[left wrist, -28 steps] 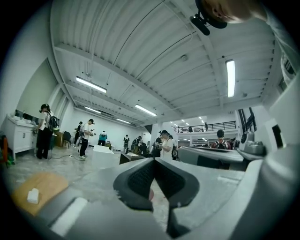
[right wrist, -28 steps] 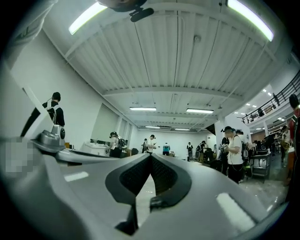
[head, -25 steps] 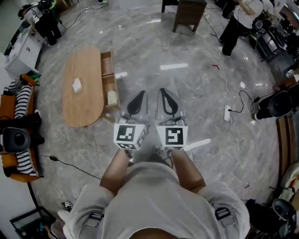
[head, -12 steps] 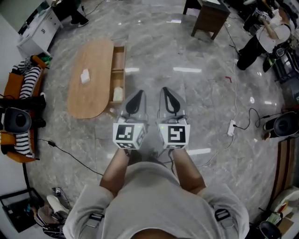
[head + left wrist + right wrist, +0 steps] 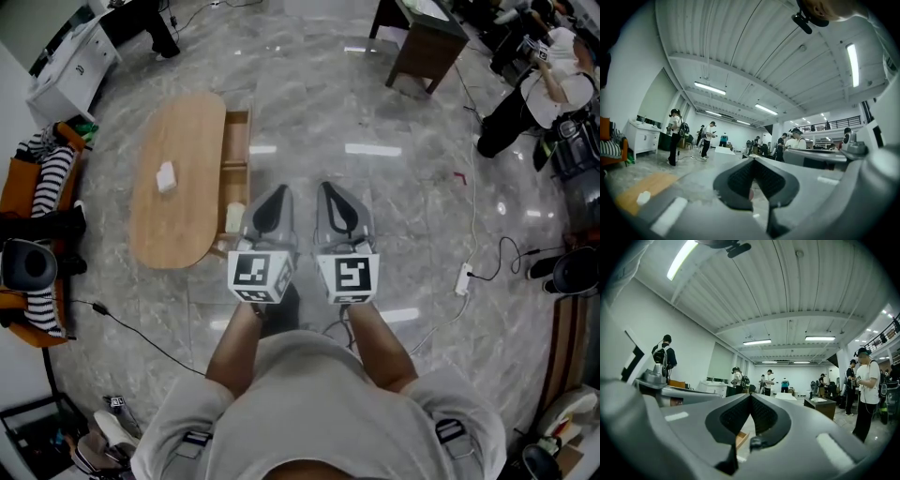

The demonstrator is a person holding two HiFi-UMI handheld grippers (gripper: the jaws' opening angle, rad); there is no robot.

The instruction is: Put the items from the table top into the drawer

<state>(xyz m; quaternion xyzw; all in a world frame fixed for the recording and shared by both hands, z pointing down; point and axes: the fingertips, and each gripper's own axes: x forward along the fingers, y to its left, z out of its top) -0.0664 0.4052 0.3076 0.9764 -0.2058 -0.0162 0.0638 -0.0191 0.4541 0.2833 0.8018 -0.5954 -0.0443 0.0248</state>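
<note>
- Left gripper (image 5: 277, 195): held low before the torso, pointed forward. In the left gripper view its jaws are seen closed, tips meeting, with nothing gripped.
- Right gripper (image 5: 330, 189): carried just beside the left one and parallel to it. Its jaws are likewise drawn together at the tips and are empty.
- Marker cubes (image 5: 258, 275): one is mounted at the rear of each gripper.
- Drawer (image 5: 236, 155): found ahead and just left of the left gripper. It is pulled out of the table's side that faces the grippers, and its long axis is set along that table edge.
- White item in drawer (image 5: 234, 217): a pale block, lodged at the drawer's near end, nearest the left gripper tip.
- Table (image 5: 183, 225): an oval wooden top, further left of the drawer. Its long axis is laid roughly parallel to the way the grippers point.
- White item on table top (image 5: 166, 176): a small block, placed near the middle of the top, well apart from both grippers. Its longer side is aligned roughly with the table's length.
- Floor (image 5: 394, 206): grey marbled, glossy.
- Power strip (image 5: 461, 278): lies with its cable to the right of the right gripper.
</note>
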